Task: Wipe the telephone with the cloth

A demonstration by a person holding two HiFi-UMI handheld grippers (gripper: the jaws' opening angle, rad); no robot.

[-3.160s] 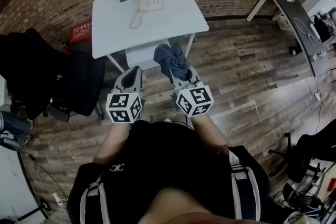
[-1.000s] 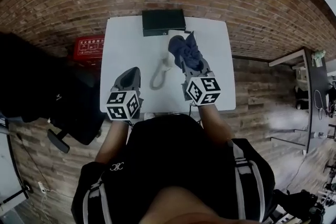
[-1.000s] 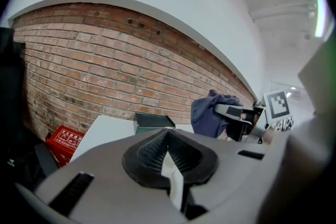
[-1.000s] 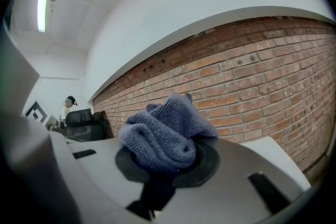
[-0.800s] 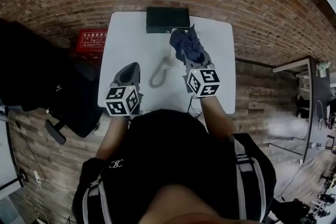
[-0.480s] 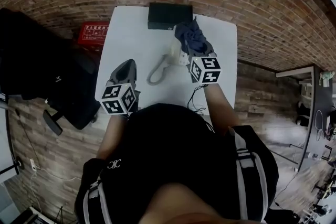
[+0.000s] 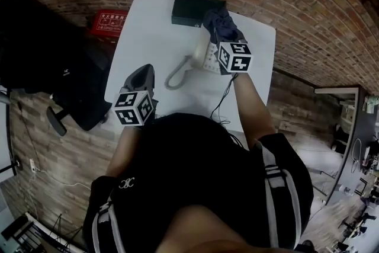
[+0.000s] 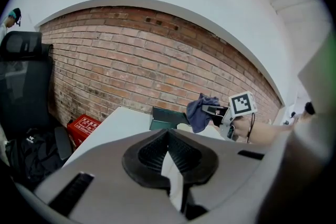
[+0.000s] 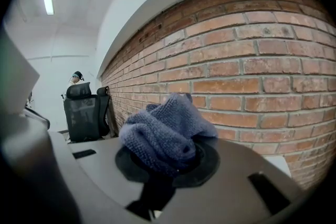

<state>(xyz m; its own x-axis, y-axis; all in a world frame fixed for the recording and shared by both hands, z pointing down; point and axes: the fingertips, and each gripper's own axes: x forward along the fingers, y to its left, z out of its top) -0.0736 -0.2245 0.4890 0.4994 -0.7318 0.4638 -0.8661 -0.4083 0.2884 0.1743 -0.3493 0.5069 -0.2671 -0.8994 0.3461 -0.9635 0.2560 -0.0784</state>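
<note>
A white telephone (image 7: 206, 56) with a coiled cord (image 7: 175, 76) lies on the white table (image 7: 148, 32). My right gripper (image 7: 221, 34) is shut on a bunched blue-grey cloth (image 7: 218, 22) and hangs over the telephone's far end, close to the wall. Whether the cloth touches the telephone I cannot tell. In the right gripper view the cloth (image 9: 165, 134) bulges out of the shut jaws. My left gripper (image 7: 145, 70) is shut and holds nothing, near the table's front left edge. From the left gripper view I see the cloth (image 8: 201, 112) and the right gripper (image 8: 218, 111) ahead.
A dark flat box (image 7: 190, 9) sits at the table's back edge against the brick wall (image 7: 284, 3). A red box (image 7: 110, 23) stands on the floor left of the table. A black office chair (image 7: 41, 44) is further left. A thin black cable (image 7: 222, 98) runs off the table's front.
I have come up to the table. My right gripper carried the cloth forward and now holds it over the telephone's far end. My left gripper stayed low by the front edge.
</note>
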